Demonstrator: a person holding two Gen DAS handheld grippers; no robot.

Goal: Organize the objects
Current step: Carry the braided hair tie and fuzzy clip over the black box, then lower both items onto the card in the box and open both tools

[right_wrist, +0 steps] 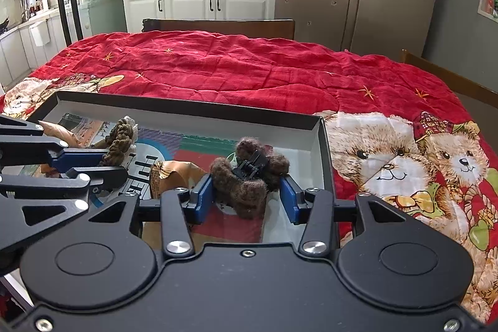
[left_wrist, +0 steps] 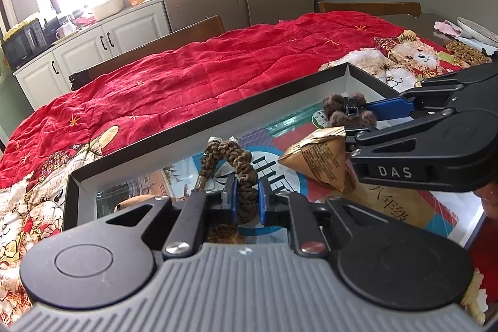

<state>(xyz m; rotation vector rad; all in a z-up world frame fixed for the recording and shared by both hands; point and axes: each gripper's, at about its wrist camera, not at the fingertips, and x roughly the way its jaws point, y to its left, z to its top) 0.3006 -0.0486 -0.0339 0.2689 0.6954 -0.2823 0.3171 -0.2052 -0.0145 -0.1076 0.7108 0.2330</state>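
Both claws are down inside the shallow box (right_wrist: 186, 109), which sits on the red bear quilt (right_wrist: 249, 70) over the bench. My left claw (left_wrist: 246, 201) is narrow, its blue pads closed on the braided brown hair tie (left_wrist: 232, 159), whose loop stands up out of the pads. My right claw (right_wrist: 247, 195) is about half open around the furry brown hair clip (right_wrist: 249, 176): the left pad looks to be touching the fuzz, the right pad stands just clear, so I read it as a release, not a grip. To do this step well I would part each claw fully before lifting, then pull straight up and back so fuzz or braid does not snag a pad and drag the piece out. The gold triangular packet (left_wrist: 317, 161) lies between the two items; I should keep clear of it. The left view shows the packet's print and the right claw from the side; only the right view shows the gap at its right pad.
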